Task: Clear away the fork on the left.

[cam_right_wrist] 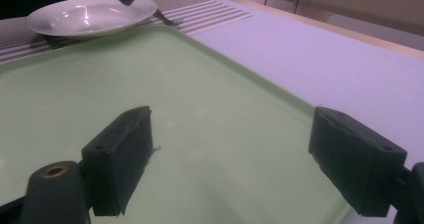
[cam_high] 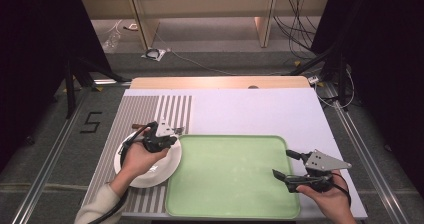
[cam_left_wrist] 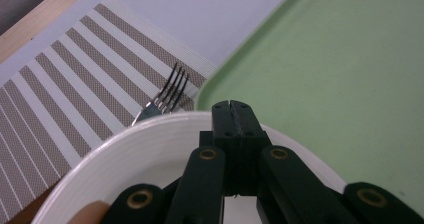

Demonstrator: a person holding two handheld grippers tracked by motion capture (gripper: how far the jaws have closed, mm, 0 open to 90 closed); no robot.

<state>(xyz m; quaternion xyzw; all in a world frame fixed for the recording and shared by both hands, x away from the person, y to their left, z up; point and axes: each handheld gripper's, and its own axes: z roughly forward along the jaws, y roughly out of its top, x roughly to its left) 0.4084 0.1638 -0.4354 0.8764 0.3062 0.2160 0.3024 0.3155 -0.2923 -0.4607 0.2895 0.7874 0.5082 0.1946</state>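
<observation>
The left gripper [cam_high: 172,132] is held in the left hand [cam_high: 138,160] with its two black jaws pressed flat together, nothing being caught between them. The right gripper [cam_high: 285,165] is gripped by the right hand [cam_high: 326,196], its jaws spread wide apart.

A: What do you see up close?

B: The two black jaws of the right hand-held gripper [cam_right_wrist: 230,169]. They stand wide apart, with nothing between them.

A: What is under them?

B: A big green tray [cam_right_wrist: 200,109]. It lies flat on the pale tabletop [cam_right_wrist: 320,59].

A: And far away?

B: A white plate [cam_right_wrist: 90,15] sits on a striped mat [cam_right_wrist: 210,11], right beside the tray's far edge. A fork [cam_right_wrist: 167,18] lies next to the plate. A dark thing pokes in over the plate; I can't tell what it is.
</observation>
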